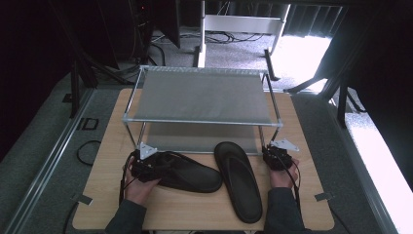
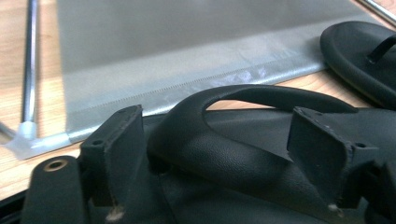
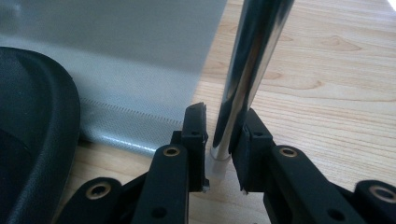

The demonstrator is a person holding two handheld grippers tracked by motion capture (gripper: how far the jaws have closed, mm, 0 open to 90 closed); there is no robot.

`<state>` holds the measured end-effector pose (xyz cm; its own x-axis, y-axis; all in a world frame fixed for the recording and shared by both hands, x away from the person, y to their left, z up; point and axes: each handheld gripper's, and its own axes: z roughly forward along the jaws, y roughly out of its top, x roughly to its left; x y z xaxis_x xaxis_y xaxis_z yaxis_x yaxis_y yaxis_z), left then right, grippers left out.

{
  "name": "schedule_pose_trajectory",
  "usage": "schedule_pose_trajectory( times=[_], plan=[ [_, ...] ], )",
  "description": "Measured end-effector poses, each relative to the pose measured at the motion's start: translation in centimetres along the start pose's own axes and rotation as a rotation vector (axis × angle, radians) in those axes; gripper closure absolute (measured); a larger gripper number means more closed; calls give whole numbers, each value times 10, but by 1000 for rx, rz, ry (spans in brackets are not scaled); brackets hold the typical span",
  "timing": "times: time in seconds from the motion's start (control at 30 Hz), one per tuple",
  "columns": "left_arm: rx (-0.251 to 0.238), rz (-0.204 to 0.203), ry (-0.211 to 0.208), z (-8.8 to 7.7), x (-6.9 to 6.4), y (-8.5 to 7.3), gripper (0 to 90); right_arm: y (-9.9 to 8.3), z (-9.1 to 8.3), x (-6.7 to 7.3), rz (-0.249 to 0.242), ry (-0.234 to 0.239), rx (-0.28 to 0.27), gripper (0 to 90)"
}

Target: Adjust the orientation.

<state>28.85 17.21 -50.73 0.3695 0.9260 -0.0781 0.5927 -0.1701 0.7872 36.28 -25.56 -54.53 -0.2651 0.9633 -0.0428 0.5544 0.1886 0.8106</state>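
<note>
From above, the left gripper [image 1: 146,168] sat at the heel of a black flip-flop [image 1: 187,171] lying flat on the wooden table [image 1: 302,141], its twin [image 1: 239,179] just beside it. Bare wood lay open toward the near edge.

In the left gripper view, the jaws stood wide either side of the flip-flop's strap [image 2: 261,95], not pressing it.

In the right gripper view, the right gripper [image 3: 223,140] clamped the rack's chrome leg [image 3: 243,79].

Hand-held gripper [image 3: 223,140] around rack leg [image 3: 243,79]
</note>
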Motion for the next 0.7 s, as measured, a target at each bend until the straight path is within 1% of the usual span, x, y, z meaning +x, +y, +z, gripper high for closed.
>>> schedule_pose_trajectory(
  times=[0.03,0.07,0.1,0.2,0.3,0.4,0.43,0.47,0.53,0.57,0.63,0.7],
  plan=[
    [-6,2,9,-3,-1,-1,191,0,0,0,1,0,-1,760],
    [-6,2,9,-3,-1,-1,185,0,0,0,1,0,-1,760],
    [-13,12,24,-7,-4,-2,184,0,0,0,1,-1,0,759],
    [-13,14,45,-12,-7,-6,174,0,0,1,1,-3,-1,756],
    [-16,2,62,-16,-9,-10,164,0,0,1,-1,-3,-1,757],
    [-14,-29,64,-19,-9,-13,152,-1,0,1,-5,-3,-2,756],
    [-14,-29,64,-19,-9,-13,149,-1,0,1,-5,-3,-2,756],
    [-10,-41,71,-17,-12,-15,149,-1,0,1,-5,-3,-2,755],
    [-3,-49,90,-14,-17,-15,148,-1,0,1,-8,-5,0,753],
    [1,-51,87,-13,-19,-15,140,-2,-1,1,-8,-5,0,753],
    [5,-56,63,-9,-22,-15,83,-2,-1,1,-9,-5,1,752],
    [12,-55,75,-5,-25,-16,80,-2,-1,1,-9,-6,1,750]
  ],
)
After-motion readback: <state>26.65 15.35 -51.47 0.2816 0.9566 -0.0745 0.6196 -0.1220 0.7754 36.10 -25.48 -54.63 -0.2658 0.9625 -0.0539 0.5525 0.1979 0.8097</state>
